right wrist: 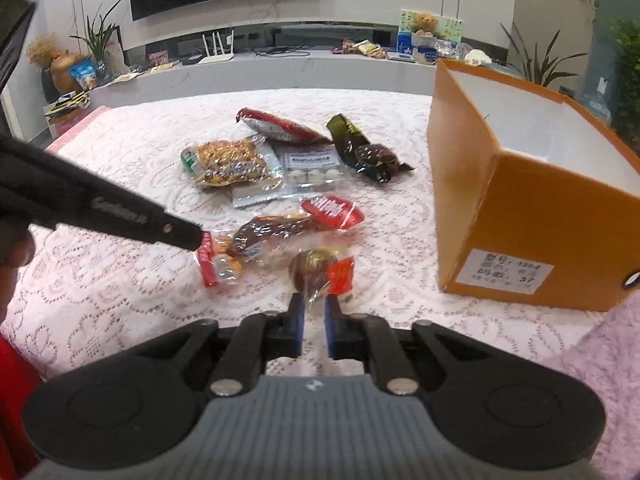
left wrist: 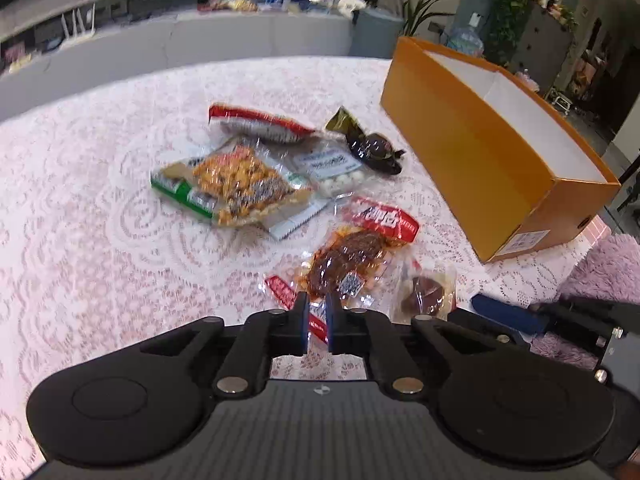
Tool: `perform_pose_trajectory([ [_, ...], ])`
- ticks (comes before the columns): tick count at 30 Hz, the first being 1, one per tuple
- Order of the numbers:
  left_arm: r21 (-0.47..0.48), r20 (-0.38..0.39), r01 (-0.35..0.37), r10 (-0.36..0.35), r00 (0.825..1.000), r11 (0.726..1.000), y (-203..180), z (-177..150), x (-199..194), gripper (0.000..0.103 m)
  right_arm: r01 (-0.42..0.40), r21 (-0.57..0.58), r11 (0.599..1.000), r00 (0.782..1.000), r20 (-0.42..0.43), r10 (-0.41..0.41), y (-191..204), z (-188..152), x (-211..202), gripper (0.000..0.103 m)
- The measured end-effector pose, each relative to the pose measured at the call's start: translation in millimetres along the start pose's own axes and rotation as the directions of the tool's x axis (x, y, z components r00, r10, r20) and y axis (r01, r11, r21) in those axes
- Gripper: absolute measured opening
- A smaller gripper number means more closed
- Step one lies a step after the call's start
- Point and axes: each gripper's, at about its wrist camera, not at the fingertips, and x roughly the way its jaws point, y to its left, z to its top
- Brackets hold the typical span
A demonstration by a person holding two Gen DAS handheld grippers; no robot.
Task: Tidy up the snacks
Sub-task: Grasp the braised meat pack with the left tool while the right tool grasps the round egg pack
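Note:
My left gripper [left wrist: 318, 304] is shut on the near end of a clear braised-meat packet [left wrist: 348, 260] with red labels. In the right wrist view it reaches in from the left and pinches that packet [right wrist: 272, 232] by its red end. My right gripper [right wrist: 314, 312] is narrowly open. The wrapper edge of a small packet with a brown round snack [right wrist: 316, 272] lies between its tips. An orange box [right wrist: 520, 220] with a white inside stands open on the right. The peanut packet [right wrist: 228, 160], red-white packet [right wrist: 280, 126], white-ball packet [right wrist: 314, 168] and dark green packet [right wrist: 368, 152] lie beyond.
A pink lace cloth [right wrist: 120, 300] covers the table. A fluffy pink cover [right wrist: 600, 360] lies at the near right by the box. A grey TV bench [right wrist: 280, 68] with clutter runs behind the table. A red sleeve [right wrist: 12, 400] shows at the lower left.

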Motion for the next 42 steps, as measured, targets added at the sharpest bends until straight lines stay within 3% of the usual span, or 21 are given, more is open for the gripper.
perform_pose_trajectory([
  [4, 0.061, 0.017, -0.026, 0.025, 1.000, 0.998, -9.4, 2.8, -0.5, 0.023, 0.017, -0.086, 0.996, 0.998, 0.056, -0.013, 3.8, 3.2, -2.7, 0.047],
  [7, 0.081, 0.012, -0.035, 0.034, 0.999, 0.996, -11.2, -2.2, -1.9, 0.025, -0.029, -0.150, 0.988, 0.998, 0.042, 0.036, 8.3, 4.9, 5.8, 0.047],
  [12, 0.083, 0.007, -0.049, 0.049, 0.999, 0.995, -9.9, -6.7, -1.5, 0.027, -0.016, -0.310, 0.951, 0.999, 0.042, 0.031, 21.4, 3.0, 22.9, 0.051],
  [20, 0.101, -0.002, -0.052, 0.053, 0.999, 0.993, -11.4, -5.9, 4.3, 0.027, -0.026, -0.387, 0.922, 0.997, 0.062, 0.054, 27.5, 3.2, 29.1, 0.056],
  [23, 0.113, -0.006, -0.054, 0.055, 0.998, 0.992, -11.2, -5.1, 6.6, 0.028, -0.076, -0.412, 0.908, 0.996, 0.011, 0.088, 28.7, 3.0, 31.6, 0.074],
  [26, 0.131, -0.009, -0.057, 0.058, 0.998, 0.990, -10.8, -4.5, 8.7, 0.032, -0.048, -0.405, 0.913, 0.998, 0.019, 0.061, 26.2, -1.8, 33.4, 0.064],
  [28, 0.155, -0.012, -0.052, 0.054, 0.998, 0.987, -11.6, -3.9, 11.3, 0.040, -0.049, -0.389, 0.920, 0.998, 0.009, 0.057, 23.9, 0.4, 36.9, 0.051],
  [31, 0.208, -0.004, -0.043, 0.045, 0.999, 0.977, -15.0, -2.4, 15.4, 0.059, -0.079, -0.334, 0.939, 0.997, -0.010, 0.080, 16.7, 6.4, 39.8, 0.047],
  [35, 0.301, 0.021, -0.050, 0.046, 0.999, 0.952, -23.5, 1.9, 20.4, 0.065, -0.072, -0.206, 0.976, 0.997, 0.000, 0.074, 1.2, 12.3, 32.6, 0.044],
  [38, 0.350, 0.023, -0.012, 0.004, 1.000, 0.937, -27.4, 9.6, 25.2, 0.073, -0.052, -0.113, 0.992, 0.999, -0.005, 0.052, -16.6, 13.8, 28.6, 0.044],
  [42, 0.462, -0.007, 0.040, -0.041, 0.999, 0.886, -33.2, 17.7, 41.9, 0.078, -0.097, 0.020, 0.995, 0.995, -0.026, 0.098, -40.9, 12.5, 29.8, 0.044],
])
